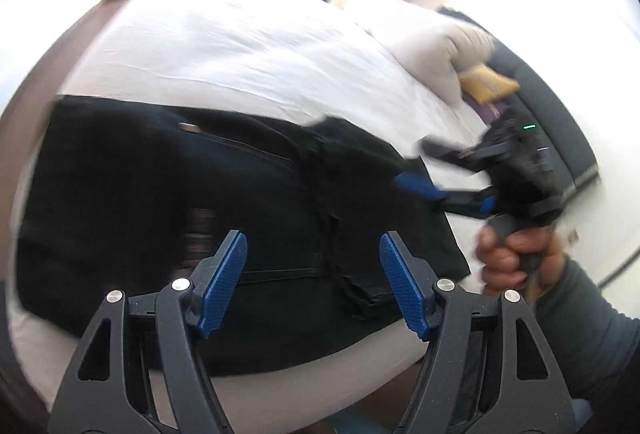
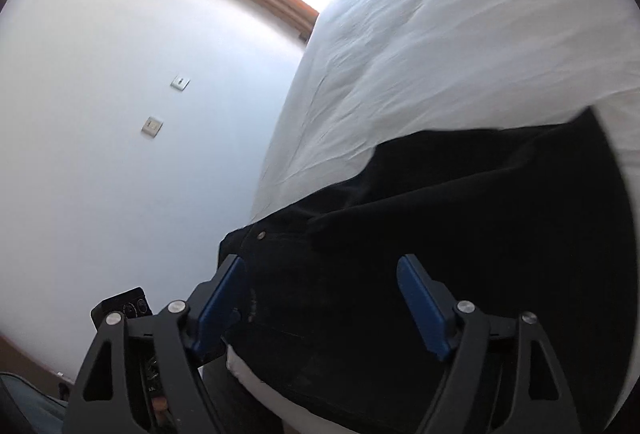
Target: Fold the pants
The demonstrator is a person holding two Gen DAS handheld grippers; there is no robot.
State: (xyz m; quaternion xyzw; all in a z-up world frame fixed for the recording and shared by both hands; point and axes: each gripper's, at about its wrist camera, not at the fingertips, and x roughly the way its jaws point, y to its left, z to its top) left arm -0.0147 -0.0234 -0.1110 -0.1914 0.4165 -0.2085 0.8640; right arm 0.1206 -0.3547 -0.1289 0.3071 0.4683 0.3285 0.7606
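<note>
- The black pants (image 1: 224, 218) lie flat on the white bed (image 1: 248, 49), close to the near edge of the bed. They look folded over into a short, wide block, so I think most of the folding is done.
- My left gripper (image 1: 312, 278) hangs just above the pants. Its jaws are open and hold nothing.
- My right gripper (image 2: 320, 298) is over the end of the pants with the small round button (image 2: 262, 234). Its jaws are open too, with no cloth pinched.
- I think both are open so the pants can rest on the bed.
- My right hand (image 1: 516, 258) is just past the pants' side edge.
- Beyond the pants the bed is bare and wide, so there is room to slide or press.
- A pillow (image 1: 432, 45) sits far from the pants, up the bed.
- The wall (image 2: 120, 93) is beside the pants' button end, so room there is tight.
</note>
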